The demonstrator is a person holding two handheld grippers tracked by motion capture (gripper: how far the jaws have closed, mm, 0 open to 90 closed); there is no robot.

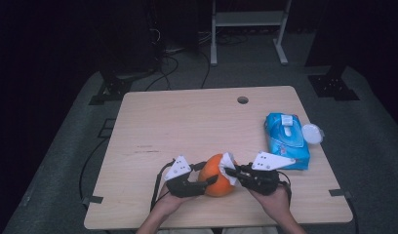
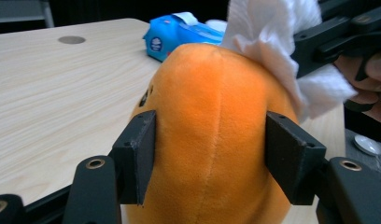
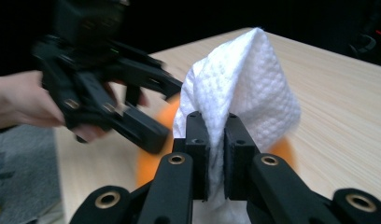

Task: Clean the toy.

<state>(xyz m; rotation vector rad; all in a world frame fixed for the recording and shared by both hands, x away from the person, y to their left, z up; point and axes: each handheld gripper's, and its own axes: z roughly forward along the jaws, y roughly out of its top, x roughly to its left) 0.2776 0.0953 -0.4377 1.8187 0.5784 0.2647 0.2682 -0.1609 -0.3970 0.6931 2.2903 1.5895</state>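
An orange plush toy rests near the table's front edge, and my left gripper is shut on it, one jaw on each side. A white wet wipe is pressed against the toy's upper right side. My right gripper is shut on the wipe, which bunches up above its jaws. The orange toy shows behind the wipe in the right gripper view.
A blue pack of wipes lies at the right of the wooden table, with a white round lid beside it. A cable hole sits near the far edge. Floor cables and a metal stand lie beyond.
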